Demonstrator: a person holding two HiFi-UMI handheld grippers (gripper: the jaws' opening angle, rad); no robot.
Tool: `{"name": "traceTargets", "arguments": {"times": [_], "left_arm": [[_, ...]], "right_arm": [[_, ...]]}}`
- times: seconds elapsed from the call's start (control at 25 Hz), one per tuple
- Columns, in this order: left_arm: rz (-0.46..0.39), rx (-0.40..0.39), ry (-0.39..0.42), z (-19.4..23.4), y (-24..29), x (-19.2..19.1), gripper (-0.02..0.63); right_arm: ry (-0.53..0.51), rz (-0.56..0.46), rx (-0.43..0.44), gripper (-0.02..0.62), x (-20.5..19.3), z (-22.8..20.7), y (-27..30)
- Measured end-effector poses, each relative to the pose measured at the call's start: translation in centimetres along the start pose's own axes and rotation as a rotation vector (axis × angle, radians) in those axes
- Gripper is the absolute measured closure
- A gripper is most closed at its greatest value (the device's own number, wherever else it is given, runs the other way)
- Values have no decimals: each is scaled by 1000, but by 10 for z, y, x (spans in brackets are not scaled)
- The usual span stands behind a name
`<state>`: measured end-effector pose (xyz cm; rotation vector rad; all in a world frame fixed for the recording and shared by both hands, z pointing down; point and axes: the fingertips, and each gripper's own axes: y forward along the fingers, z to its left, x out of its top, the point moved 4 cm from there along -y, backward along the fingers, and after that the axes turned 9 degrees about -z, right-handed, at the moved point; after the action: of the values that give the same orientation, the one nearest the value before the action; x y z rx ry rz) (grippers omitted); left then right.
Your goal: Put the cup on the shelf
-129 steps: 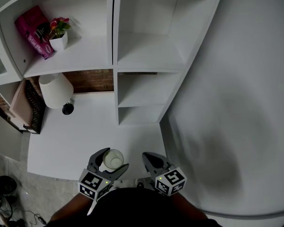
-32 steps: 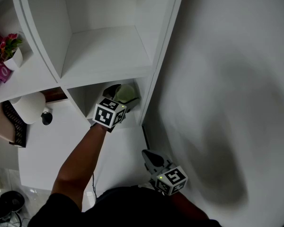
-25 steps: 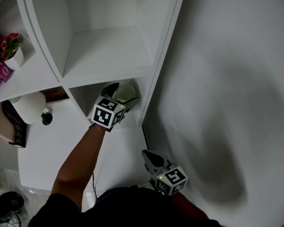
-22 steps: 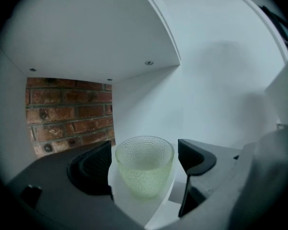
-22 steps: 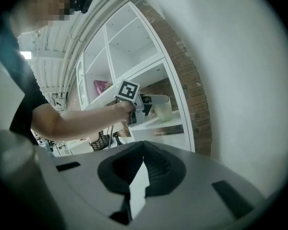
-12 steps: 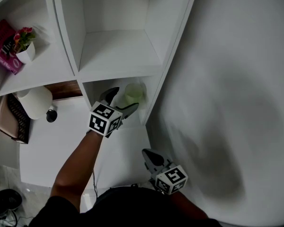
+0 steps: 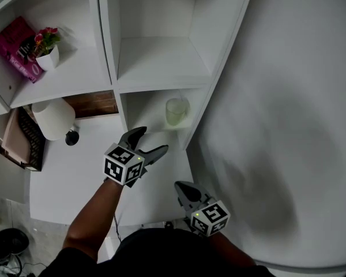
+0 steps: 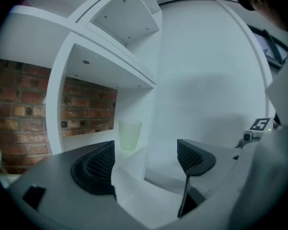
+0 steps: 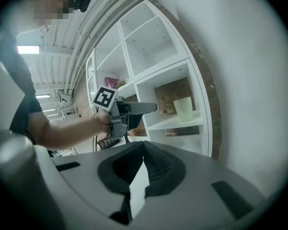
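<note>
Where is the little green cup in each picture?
Head view: cup near the centre, on the white shelf.
Left gripper view: cup just left of centre, beyond the open jaws.
Right gripper view: cup right of centre, on that shelf.
Shared landmark: the brick wall behind the shelf.

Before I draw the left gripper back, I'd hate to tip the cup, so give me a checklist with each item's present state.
1. The cup stands upright on the shelf: ok.
2. The left gripper has its jaws apart, nothing between them: ok.
3. The left gripper is apart from the cup: ok.
4. The right gripper is shut, empty and away from the shelf: ok.
5. The cup is far enough from the shelf's front edge: cannot tell.
</note>
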<state>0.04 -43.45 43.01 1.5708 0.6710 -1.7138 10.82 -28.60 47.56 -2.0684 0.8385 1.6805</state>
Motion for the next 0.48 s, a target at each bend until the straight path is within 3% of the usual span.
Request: {"name": "traceTargets", "arguments": {"times": [0.12, 0.24, 0.48], "left_arm": [[26, -1, -17, -9, -23, -17, 222], [28, 1, -36, -18, -46, -29, 340], [25, 27, -57, -31, -92, -44, 402]], "right_arm": [[1, -2, 8, 591, -3, 11, 3], [4, -4, 15, 591, -5, 21, 5], [-1, -10, 26, 591, -7, 39, 8]]}}
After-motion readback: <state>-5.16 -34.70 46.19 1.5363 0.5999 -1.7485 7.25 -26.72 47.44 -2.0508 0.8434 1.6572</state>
